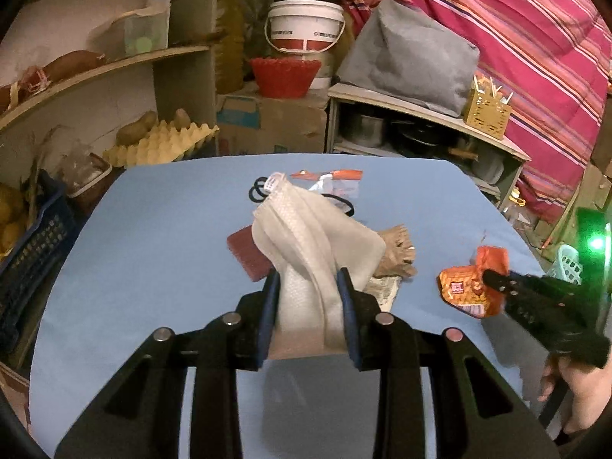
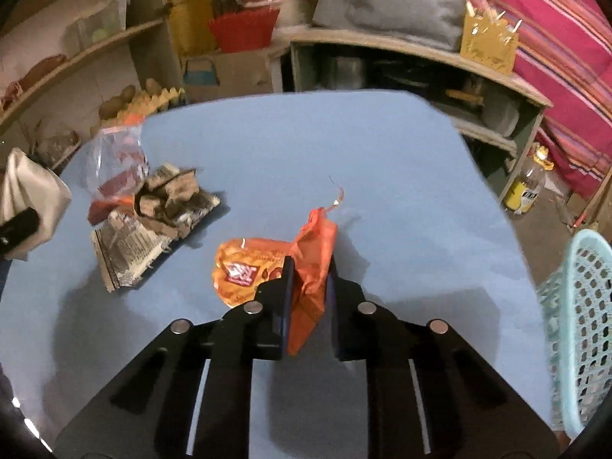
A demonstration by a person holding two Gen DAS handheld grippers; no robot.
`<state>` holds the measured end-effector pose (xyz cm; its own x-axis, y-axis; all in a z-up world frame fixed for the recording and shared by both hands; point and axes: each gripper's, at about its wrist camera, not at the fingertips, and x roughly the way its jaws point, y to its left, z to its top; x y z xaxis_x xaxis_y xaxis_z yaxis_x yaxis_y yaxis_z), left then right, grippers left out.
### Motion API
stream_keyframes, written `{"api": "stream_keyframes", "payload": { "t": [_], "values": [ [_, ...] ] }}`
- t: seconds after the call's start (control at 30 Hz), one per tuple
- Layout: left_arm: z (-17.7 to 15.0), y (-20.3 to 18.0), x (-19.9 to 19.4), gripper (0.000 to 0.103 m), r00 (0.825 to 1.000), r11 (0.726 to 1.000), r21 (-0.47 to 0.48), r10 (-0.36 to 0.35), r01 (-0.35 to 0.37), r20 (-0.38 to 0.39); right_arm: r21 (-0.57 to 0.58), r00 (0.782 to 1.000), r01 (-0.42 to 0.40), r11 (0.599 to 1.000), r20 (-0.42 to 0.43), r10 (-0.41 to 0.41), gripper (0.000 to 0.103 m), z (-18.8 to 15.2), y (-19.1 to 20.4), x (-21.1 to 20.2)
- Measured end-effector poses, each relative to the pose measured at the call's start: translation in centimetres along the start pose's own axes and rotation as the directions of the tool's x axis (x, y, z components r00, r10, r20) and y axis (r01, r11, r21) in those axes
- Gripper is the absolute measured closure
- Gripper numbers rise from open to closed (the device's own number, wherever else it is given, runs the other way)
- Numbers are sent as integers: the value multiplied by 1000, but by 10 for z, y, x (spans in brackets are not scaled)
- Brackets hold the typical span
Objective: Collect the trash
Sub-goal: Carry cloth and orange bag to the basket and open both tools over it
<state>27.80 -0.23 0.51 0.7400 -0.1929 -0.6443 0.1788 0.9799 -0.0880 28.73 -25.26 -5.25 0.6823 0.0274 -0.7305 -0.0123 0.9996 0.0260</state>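
The left hand-held gripper (image 1: 308, 306) is clamped on a white mesh bag (image 1: 317, 237), which stands up tall between its fingers over the near middle of the blue surface (image 1: 153, 229). I cannot see if anything is in the bag.

The right hand-held gripper (image 2: 310, 298) pinches an orange snack wrapper (image 2: 267, 271). The wrapper's long side runs away from the gripper, toward the far edge, and its printed end droops to the left, close to the surface. This wrapper is out at the right side, so the right hand is the nearer one for it.

A pale blue basket (image 2: 581, 325) stands just off the right edge. It looks like the place for the trash, so the wrapper likely has to go right. Its inside is hidden.

Farther back lie torn brown paper (image 2: 168, 199), a printed paper scrap (image 2: 126, 244), a clear plastic bag (image 2: 114, 157) and black rubber rings (image 1: 258, 193).
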Motion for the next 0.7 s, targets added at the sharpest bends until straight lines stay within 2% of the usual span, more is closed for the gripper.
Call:
{"api": "stream_keyframes", "payload": {
  "t": [0.3,0.7],
  "values": [
    [6,-33,-6,72,999,999,3,-39,39,29,68,996,1,998,92,-7,88,2,-50,-55],
    [13,-98,-4,72,993,993,52,-108,106,43,168,983,71,983,153,-98,88,-11,-133,-104]
  ]
}}
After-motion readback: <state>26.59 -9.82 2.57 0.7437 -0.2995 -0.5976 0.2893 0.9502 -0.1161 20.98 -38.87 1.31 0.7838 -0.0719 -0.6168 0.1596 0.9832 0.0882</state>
